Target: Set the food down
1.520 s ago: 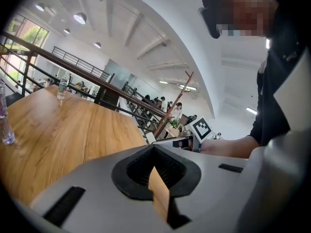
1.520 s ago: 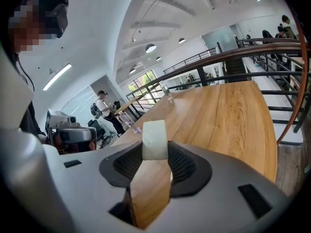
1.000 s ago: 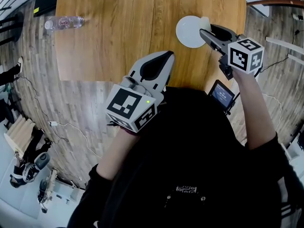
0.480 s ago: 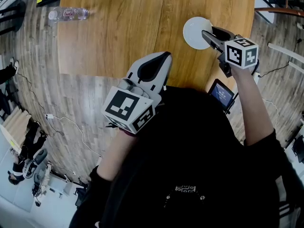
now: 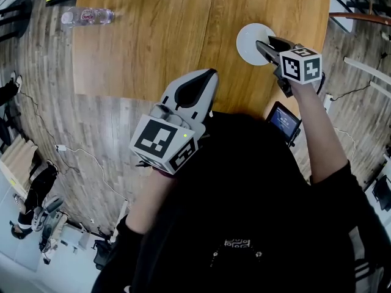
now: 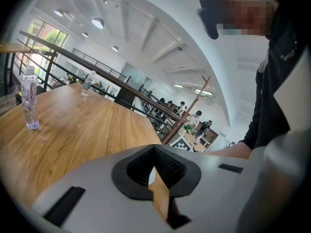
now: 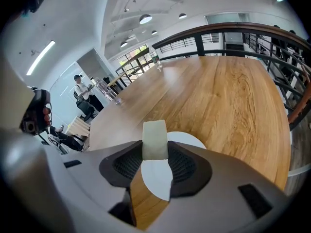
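Right tool, gripping food, has moved over plate at 1 o'clock; left tool closed, empty; wooden bench, railing beyond.

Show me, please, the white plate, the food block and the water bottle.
white plate (image 5: pixel 247 38), head view, bare left part
food block (image 7: pixel 155 141), right gripper view, front face
water bottle (image 6: pixel 30 98), left gripper view, labelled middle
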Available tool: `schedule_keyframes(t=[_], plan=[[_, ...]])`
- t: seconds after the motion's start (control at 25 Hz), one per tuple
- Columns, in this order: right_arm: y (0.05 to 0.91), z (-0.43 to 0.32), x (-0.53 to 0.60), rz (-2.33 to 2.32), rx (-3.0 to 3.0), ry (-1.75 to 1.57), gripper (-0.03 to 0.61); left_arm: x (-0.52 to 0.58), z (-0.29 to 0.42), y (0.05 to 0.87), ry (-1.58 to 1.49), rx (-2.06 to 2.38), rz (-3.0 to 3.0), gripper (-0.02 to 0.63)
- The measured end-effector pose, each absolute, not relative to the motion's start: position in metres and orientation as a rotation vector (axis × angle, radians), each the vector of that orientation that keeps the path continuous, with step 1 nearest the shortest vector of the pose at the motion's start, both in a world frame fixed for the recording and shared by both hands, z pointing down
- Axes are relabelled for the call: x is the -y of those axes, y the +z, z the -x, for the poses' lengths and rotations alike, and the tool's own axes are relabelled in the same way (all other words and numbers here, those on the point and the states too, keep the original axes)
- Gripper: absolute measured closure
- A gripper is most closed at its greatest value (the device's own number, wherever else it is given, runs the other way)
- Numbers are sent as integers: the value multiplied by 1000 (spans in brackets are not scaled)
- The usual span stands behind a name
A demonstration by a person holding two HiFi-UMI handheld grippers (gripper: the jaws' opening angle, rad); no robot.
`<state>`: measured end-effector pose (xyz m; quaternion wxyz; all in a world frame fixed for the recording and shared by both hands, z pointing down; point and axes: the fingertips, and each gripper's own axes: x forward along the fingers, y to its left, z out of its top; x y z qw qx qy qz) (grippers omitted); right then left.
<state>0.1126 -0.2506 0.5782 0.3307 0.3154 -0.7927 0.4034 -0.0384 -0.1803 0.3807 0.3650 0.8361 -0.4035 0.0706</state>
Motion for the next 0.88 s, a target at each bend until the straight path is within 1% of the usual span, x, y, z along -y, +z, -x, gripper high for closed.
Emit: schedule_keyframes(t=[0.88], plan=[[635, -124, 232, -834, 1885, 932, 407, 171, 43, 391, 183, 1034, -2103, 614]])
